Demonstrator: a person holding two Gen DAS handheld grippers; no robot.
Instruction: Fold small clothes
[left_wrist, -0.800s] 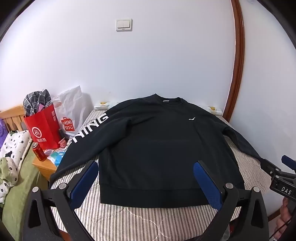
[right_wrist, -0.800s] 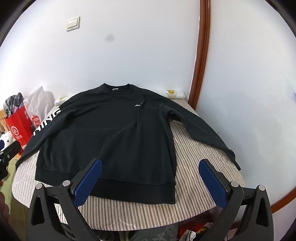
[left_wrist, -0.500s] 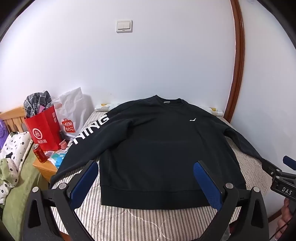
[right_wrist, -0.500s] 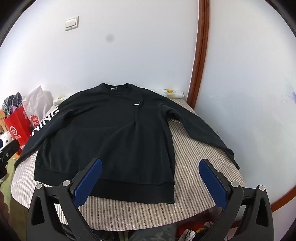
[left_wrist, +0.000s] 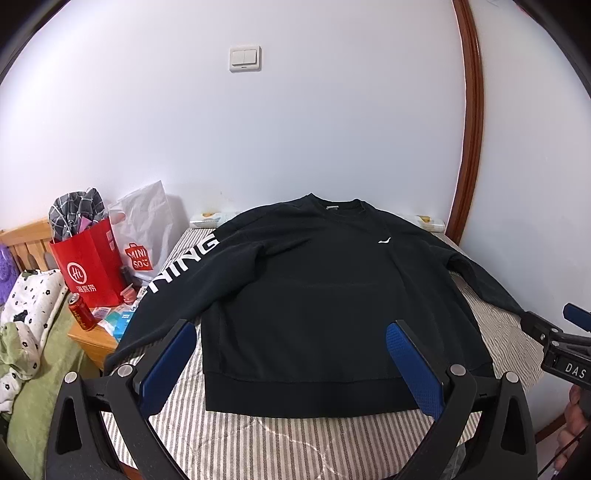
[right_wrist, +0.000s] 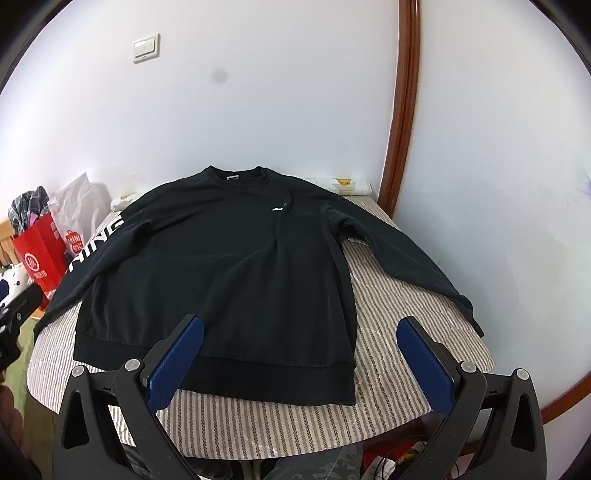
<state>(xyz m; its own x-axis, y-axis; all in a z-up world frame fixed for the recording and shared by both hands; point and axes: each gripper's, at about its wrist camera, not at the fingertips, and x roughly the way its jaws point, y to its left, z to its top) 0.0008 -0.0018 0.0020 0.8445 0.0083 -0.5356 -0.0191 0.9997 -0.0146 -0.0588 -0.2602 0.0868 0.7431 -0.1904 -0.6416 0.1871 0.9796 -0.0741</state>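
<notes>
A black sweatshirt (left_wrist: 314, 295) lies flat, front up, on the striped table (left_wrist: 295, 439), collar at the far side, both sleeves spread out. White letters run down its left sleeve (left_wrist: 184, 262). It also shows in the right wrist view (right_wrist: 221, 280). My left gripper (left_wrist: 291, 328) is open and empty, held above the hem near the table's front edge. My right gripper (right_wrist: 299, 325) is open and empty, above the hem's right corner (right_wrist: 347, 384). The right sleeve cuff (right_wrist: 469, 310) hangs over the right table edge.
A red paper bag (left_wrist: 88, 266), a white plastic bag (left_wrist: 147, 229), a red can (left_wrist: 81, 310) and small items sit on a wooden stand at the left. White walls stand close behind and to the right, with a brown wooden trim (left_wrist: 469, 147). The table's front edge (right_wrist: 295, 443) is near me.
Both grippers have drawn back and risen slightly, so the sweatshirt sits a little farther off. Both stay open. The sweatshirt has not moved.
</notes>
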